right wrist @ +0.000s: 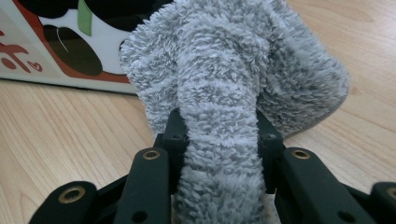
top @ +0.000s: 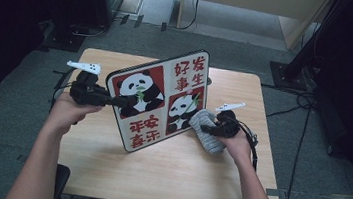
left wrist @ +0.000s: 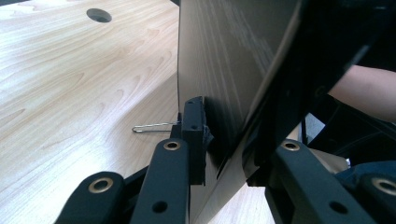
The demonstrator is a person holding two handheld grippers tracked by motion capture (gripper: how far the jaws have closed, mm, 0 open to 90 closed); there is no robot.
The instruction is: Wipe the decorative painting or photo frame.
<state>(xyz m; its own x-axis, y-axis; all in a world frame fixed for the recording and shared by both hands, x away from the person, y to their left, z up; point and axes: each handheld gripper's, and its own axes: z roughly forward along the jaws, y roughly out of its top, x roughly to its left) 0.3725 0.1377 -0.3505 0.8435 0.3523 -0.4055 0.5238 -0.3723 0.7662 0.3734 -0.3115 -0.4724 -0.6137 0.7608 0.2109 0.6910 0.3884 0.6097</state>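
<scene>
The left tool [top: 114,100] clamped the stiff, thin panda board's [top: 162,95] edge, tilted on the bench [top: 166,174], while the right tool [top: 201,128] pinched a soft grey towel [top: 206,133] against its face.

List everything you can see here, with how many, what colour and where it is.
panda board: one, white and red with black pandas and red characters, held tilted on edge over the table's middle
cloth: one, grey fluffy, at the board's lower right corner
table: one, light wood, centre
wire clip: one, metal, on the table behind the board
left gripper: one, black, shut on the board's left edge
right gripper: one, black, shut on the cloth
forearms: two, bare, entering from the bottom
</scene>
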